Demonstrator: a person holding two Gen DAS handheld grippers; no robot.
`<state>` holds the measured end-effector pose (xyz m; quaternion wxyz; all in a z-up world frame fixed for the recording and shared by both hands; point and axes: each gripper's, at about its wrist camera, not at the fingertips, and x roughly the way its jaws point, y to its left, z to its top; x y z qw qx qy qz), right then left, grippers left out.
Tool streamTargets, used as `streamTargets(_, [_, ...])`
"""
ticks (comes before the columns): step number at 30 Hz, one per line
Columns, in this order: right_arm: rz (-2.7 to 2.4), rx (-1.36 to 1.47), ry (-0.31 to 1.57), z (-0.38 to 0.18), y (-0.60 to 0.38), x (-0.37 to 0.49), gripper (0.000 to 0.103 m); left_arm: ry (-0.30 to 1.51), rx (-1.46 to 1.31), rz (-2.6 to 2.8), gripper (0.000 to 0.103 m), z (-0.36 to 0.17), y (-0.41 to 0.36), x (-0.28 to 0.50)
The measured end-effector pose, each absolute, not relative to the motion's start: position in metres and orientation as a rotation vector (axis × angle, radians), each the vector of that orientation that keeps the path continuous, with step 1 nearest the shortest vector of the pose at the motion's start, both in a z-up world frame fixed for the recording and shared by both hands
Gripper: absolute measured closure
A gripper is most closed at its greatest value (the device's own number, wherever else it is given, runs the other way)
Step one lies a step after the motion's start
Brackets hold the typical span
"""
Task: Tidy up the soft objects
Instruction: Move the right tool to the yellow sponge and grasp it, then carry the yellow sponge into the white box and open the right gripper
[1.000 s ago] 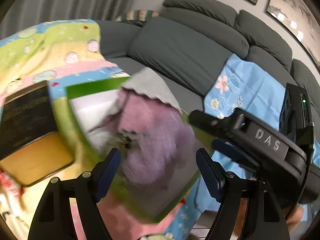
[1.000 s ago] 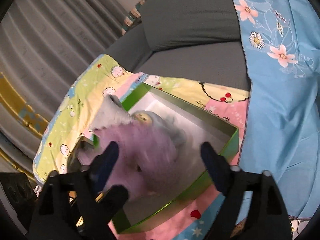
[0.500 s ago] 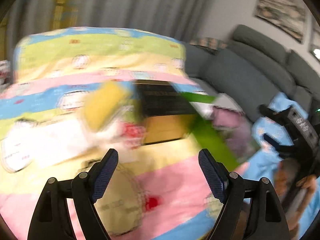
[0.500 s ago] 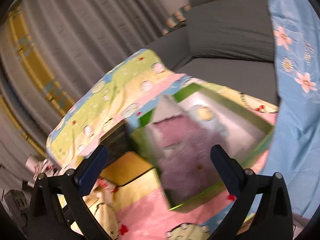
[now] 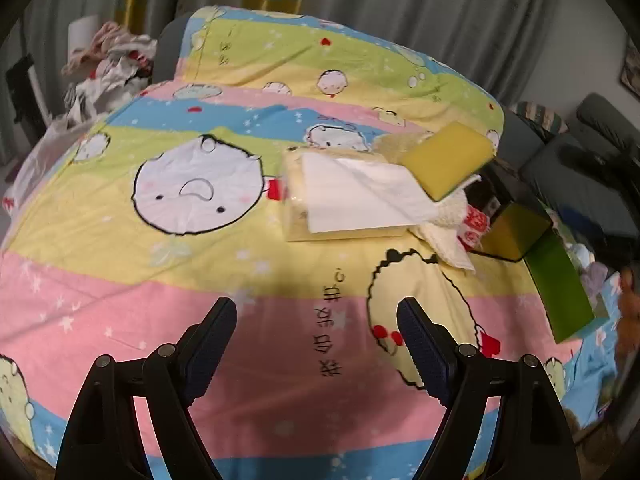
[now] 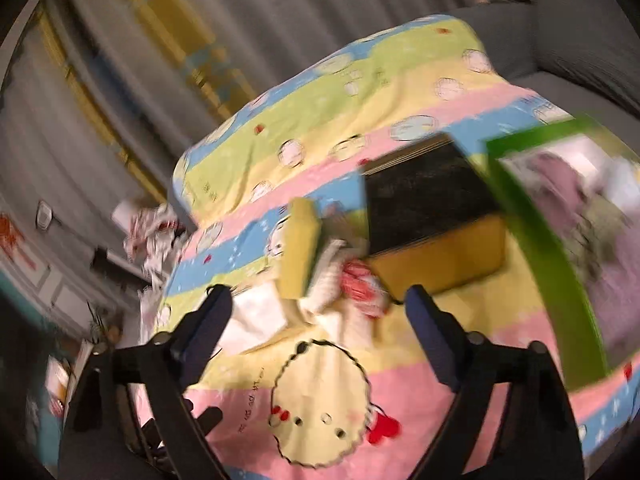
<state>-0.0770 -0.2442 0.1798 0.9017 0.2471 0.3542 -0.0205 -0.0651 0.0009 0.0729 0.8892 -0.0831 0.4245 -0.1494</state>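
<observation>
My left gripper (image 5: 316,312) stands open over the cartoon bedsheet (image 5: 192,240) with nothing between its fingers. Beyond it lie a yellow sponge (image 5: 448,158), a tissue pack (image 5: 348,196), a white cloth (image 5: 448,220) and a small red-patterned item (image 5: 476,224). The right wrist view is blurred. There my right gripper (image 6: 318,300) hangs above the same pile, its jaws closing on nothing; the sponge (image 6: 300,252) and the cloth (image 6: 328,276) lie just past it. At the right stands a green box (image 6: 536,216) with a purple plush (image 6: 568,192) inside.
A yellow box with a black top (image 6: 432,200) stands between the pile and the green box (image 5: 560,288). Crumpled clothes (image 5: 108,64) are heaped at the far left, grey curtains (image 5: 400,0) hang behind, and a grey sofa (image 5: 580,168) lies at the right.
Both grippers have drawn away from the green box and swung left; the purple plush stays in the box. The sponge and tissue pile has come into view ahead.
</observation>
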Motion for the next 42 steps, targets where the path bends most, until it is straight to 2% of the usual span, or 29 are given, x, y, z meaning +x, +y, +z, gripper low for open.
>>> streamTargets(6, [-0.098, 0.374, 0.793, 0.182, -0.23, -0.001, 0.031, 0.89, -0.185, -0.308, 0.02, 0.068, 0.007, -0.063])
streamTargets(8, [-0.117, 0.373, 0.835, 0.176, -0.232, 0.015, 0.037, 0.894, -0.184, -0.311, 0.02, 0.067, 0.006, -0.063])
streamTargets(11, [-0.164, 0.328, 0.895, 0.162, -0.23, 0.032, 0.055, 0.898, -0.181, -0.319, 0.02, 0.066, 0.006, -0.062])
streamTargets(12, [-0.157, 0.327, 0.912, 0.158, -0.23, 0.035, 0.067, 0.897, -0.181, -0.32, 0.02, 0.066, 0.006, -0.062])
streamTargets(13, [-0.142, 0.338, 0.928, 0.153, -0.23, 0.037, 0.072, 0.895, -0.183, -0.322, 0.02, 0.067, 0.006, -0.062])
streamTargets(16, [-0.135, 0.359, 0.903, 0.154, -0.229, 0.025, 0.075, 0.893, -0.199, -0.333, 0.02, 0.068, 0.007, -0.064])
streamTargets(22, [-0.057, 0.405, 0.787, 0.187, -0.222, -0.03, 0.075, 0.886, -0.209, -0.329, 0.02, 0.073, 0.009, -0.067])
streamTargets(25, [0.059, 0.468, 0.789, 0.19, -0.214, -0.06, 0.075, 0.888, -0.2, -0.306, 0.02, 0.073, 0.009, -0.068])
streamTargets(29, [0.121, 0.488, 0.85, 0.167, -0.193, -0.088, 0.075, 0.894, -0.191, -0.31, 0.02, 0.073, 0.006, -0.071])
streamTargets(36, [0.081, 0.548, 1.026, 0.101, -0.177, -0.084, 0.072, 0.952, -0.252, -0.347, 0.02, 0.062, 0.005, -0.071])
streamTargets(39, [0.003, 0.47, 1.075, 0.094, -0.177, -0.083, 0.064, 0.956, -0.265, -0.365, 0.02, 0.06, 0.001, -0.073])
streamTargets(40, [-0.02, 0.45, 1.086, 0.095, -0.178, -0.083, 0.052, 0.959, -0.272, -0.376, 0.02, 0.059, 0.0, -0.073])
streamTargets(42, [-0.016, 0.466, 1.065, 0.099, -0.184, -0.085, 0.038, 0.965, -0.295, -0.409, 0.02, 0.058, -0.004, -0.074])
